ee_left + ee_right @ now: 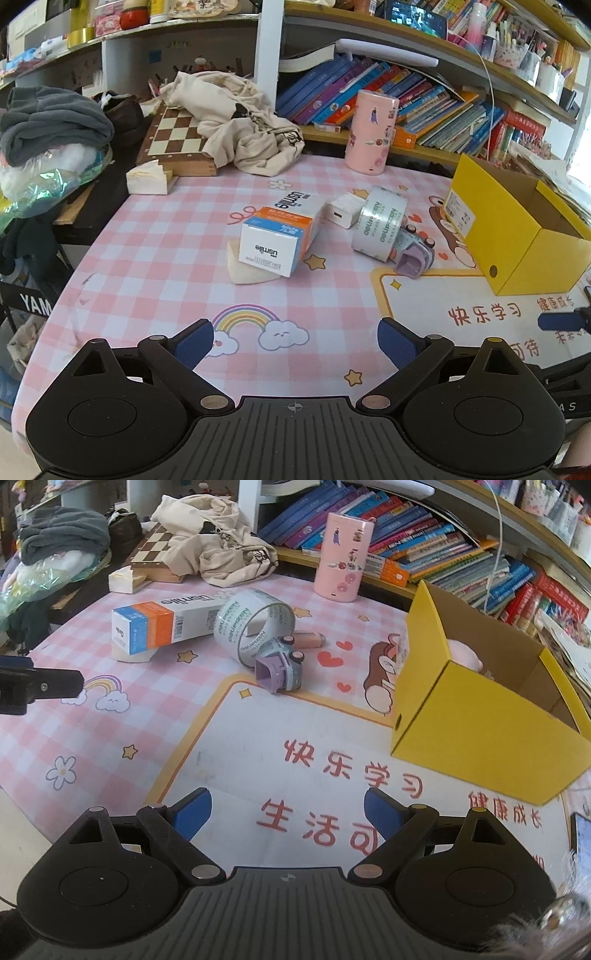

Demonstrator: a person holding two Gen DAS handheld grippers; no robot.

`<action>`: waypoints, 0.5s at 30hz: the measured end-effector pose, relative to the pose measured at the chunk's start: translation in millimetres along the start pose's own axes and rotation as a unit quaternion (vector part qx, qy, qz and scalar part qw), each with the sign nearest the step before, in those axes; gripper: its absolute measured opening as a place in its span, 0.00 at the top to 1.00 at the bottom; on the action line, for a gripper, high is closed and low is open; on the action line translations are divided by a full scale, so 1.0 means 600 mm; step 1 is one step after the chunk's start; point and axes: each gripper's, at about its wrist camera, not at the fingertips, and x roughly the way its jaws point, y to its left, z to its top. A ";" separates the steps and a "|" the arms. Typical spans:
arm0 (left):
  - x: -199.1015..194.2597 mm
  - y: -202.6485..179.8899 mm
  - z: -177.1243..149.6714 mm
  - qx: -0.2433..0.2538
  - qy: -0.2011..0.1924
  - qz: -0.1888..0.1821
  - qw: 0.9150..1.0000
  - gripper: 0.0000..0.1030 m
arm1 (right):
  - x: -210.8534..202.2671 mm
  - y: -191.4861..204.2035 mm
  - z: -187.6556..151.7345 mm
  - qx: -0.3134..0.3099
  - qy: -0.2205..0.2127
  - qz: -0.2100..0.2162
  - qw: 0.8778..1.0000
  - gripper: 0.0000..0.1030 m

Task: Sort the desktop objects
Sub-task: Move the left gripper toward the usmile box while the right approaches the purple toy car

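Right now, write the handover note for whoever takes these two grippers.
Left gripper: open, empty, above the mat.
Right gripper: open, empty, above the mat.
On the mat: usmile box, tape roll, white charger, toy car, tube.
Done: something pink lies in the yellow box.
Left: the loose items above.

Pink item inside yellow box mostly hidden by wall; box cut by right edge.

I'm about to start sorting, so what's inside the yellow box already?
In the yellow box, something soft and pink shows above the near wall in the right wrist view. The wall hides the rest of it and the floor.
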 end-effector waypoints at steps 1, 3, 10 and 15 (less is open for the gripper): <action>0.002 -0.001 0.002 0.001 0.001 0.003 1.000 0.05 | 0.004 -0.001 0.003 -0.002 -0.002 0.002 1.000 0.13; 0.007 -0.003 0.006 0.003 0.003 0.008 1.000 0.05 | 0.014 -0.005 0.013 -0.003 -0.005 0.009 1.000 0.13; 0.026 -0.005 0.023 -0.003 0.007 0.022 1.000 0.05 | 0.041 -0.012 0.049 -0.020 -0.017 0.025 0.999 0.13; 0.045 -0.012 0.028 -0.002 0.014 0.022 1.000 0.05 | 0.060 -0.020 0.063 -0.028 -0.011 0.032 0.999 0.13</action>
